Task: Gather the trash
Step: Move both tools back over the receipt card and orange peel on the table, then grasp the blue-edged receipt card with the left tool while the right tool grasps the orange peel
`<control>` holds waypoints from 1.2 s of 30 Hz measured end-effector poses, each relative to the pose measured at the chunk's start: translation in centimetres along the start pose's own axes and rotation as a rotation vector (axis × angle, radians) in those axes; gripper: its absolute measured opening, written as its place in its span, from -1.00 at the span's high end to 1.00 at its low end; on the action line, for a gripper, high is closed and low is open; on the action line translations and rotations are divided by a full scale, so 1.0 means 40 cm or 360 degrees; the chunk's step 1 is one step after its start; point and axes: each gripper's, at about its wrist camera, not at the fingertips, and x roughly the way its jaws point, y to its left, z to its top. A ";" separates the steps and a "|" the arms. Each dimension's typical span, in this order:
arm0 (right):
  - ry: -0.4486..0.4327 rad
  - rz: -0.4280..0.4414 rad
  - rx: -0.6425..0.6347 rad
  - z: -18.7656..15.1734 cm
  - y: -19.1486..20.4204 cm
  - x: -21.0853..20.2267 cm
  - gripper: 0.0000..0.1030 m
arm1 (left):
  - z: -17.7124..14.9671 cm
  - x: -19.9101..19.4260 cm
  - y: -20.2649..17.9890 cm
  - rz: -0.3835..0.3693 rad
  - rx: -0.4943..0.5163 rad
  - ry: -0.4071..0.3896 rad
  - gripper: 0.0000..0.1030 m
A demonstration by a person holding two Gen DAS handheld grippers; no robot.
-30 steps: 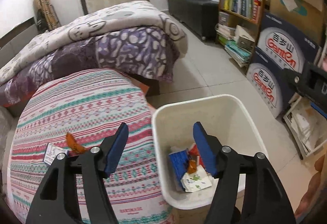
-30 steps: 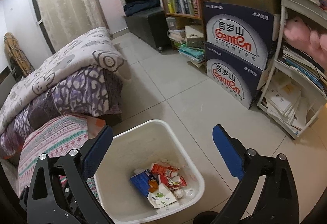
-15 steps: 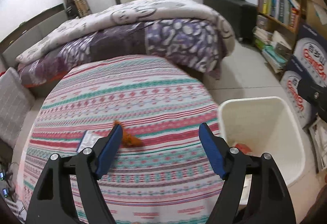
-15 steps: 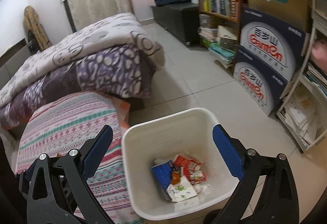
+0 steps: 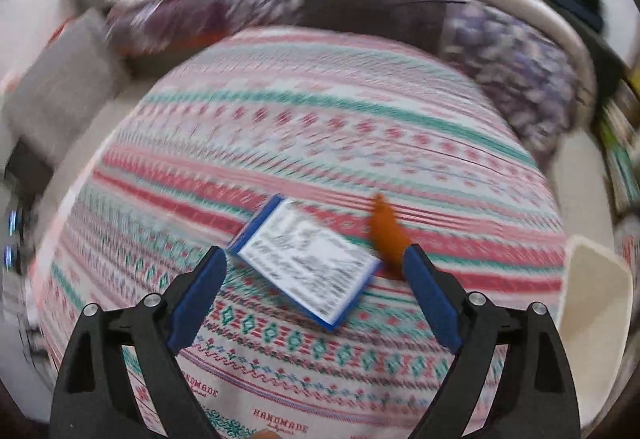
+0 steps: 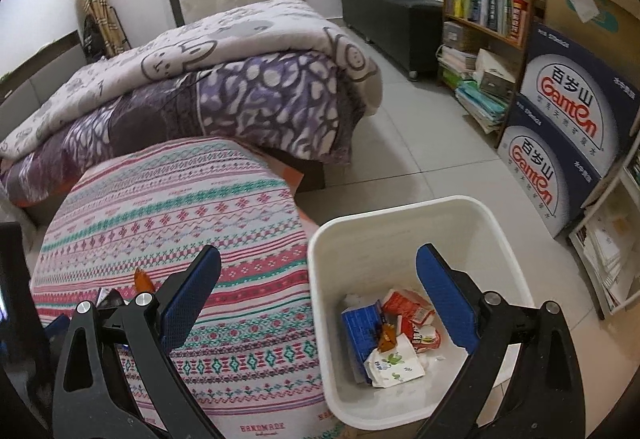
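The left tongs (image 5: 314, 275) have swung away from the white bin (image 6: 404, 223) and now point down over the striped bedcover (image 5: 320, 111); a second ago they hung above the bin's mouth, and half a second ago they were only part-way across. The heavy blur in the left wrist view suggests the swing is not over. What this means for the task: the dropping part looks done, and a fresh pick is being lined up.

Two pieces of trash lie on the bedcover. A flat blue-edged packet (image 5: 306, 265) with printed text sits tilted between the two blue pads, a little beyond their tips, and an orange wrapper (image 5: 386, 233) lies just beside its right edge, close to the right pad. Neither is touched yet. The left tongs are spread wide with nothing in them, so either piece could be the target (the packet, being centred, seems the likelier).

The right tongs (image 6: 318, 295) are also spread wide and empty. They hover above the near rim of the bin, one pad over the bedcover and the other over the bin's inside, having drifted only slightly leftward over the last second. In the bin lie a blue packet (image 6: 360, 327), red wrappers (image 6: 412, 313) and a white printed tissue pack (image 6: 394, 363), well apart from the pieces left on the bed.
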 end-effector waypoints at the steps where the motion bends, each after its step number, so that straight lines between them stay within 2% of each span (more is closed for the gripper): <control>1: 0.0005 0.0003 -0.0002 0.000 0.003 0.003 -0.83 | 0.007 0.018 0.014 0.0016 -0.0068 0.0031 -0.74; 6: 0.0044 0.0021 0.0003 0.004 0.018 0.025 -0.85 | 0.031 0.107 0.074 0.0045 -0.0411 0.0206 -0.74; 8: 0.0050 0.0020 -0.0007 0.006 0.026 0.032 -0.86 | 0.039 0.130 0.086 0.0049 -0.0494 0.0240 -0.74; 12: 0.0078 0.0016 -0.0031 0.006 0.047 0.053 -0.86 | 0.043 0.169 0.084 0.0043 -0.0558 0.0320 -0.79; 14: 0.0093 0.0016 -0.0042 0.003 0.057 0.061 -0.86 | 0.036 0.190 0.076 0.0052 -0.0522 0.0363 -0.79; 17: 0.0127 0.0030 -0.0080 -0.002 0.085 0.076 -0.86 | 0.030 0.187 0.070 0.0027 -0.0428 0.0344 -0.78; 19: 0.0156 0.0043 -0.0122 -0.011 0.108 0.086 -0.86 | 0.027 0.177 0.076 -0.0017 -0.0380 0.0333 -0.54; 21: 0.0178 0.0051 -0.0162 -0.020 0.129 0.093 -0.86 | 0.026 0.167 0.085 -0.0050 -0.0339 0.0327 -0.39; 25: 0.0235 0.0088 -0.0253 -0.042 0.178 0.113 -0.86 | 0.025 0.154 0.137 -0.0152 -0.0292 0.0328 -0.22; 28: 0.0275 0.0130 -0.0301 -0.056 0.208 0.128 -0.86 | 0.026 0.140 0.182 -0.0178 -0.0236 0.0303 -0.18; 36: 0.0361 0.0229 -0.0500 -0.102 0.325 0.174 -0.86 | 0.024 0.088 0.294 -0.0119 -0.0065 0.0150 -0.18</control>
